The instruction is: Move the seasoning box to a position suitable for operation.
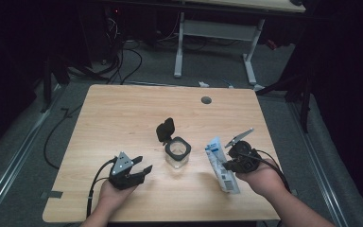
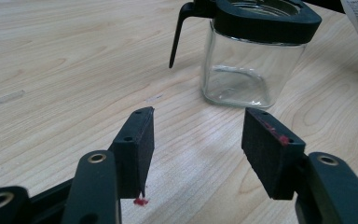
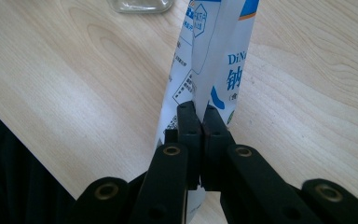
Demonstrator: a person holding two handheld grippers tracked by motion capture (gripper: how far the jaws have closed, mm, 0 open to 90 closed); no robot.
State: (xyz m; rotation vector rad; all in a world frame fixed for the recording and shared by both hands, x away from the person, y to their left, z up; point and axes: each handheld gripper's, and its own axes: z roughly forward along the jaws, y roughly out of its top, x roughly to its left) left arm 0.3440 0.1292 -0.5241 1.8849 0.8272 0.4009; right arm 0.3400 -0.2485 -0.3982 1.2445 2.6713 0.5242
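Note:
A clear glass jar [image 1: 177, 153] with a black rim and its black lid flipped up stands mid-table; it rises near the top of the left gripper view as the jar [image 2: 242, 70]. My left gripper [image 1: 141, 171] rests open to the left of it, with bare table between its pads [image 2: 135, 144]. A white and blue pouch [image 1: 222, 165] lies tilted to the right of the jar. My right gripper [image 1: 227, 166] is shut on the pouch [image 3: 214, 51], pinching its edge between the two pads [image 3: 189, 126].
The wooden table [image 1: 123, 113] has a round grommet hole [image 1: 206, 100] near its far edge. Behind it are a white-legged desk [image 1: 217, 38] and cables on the grey floor. The table's near edge [image 3: 28, 140] runs close beside the right gripper.

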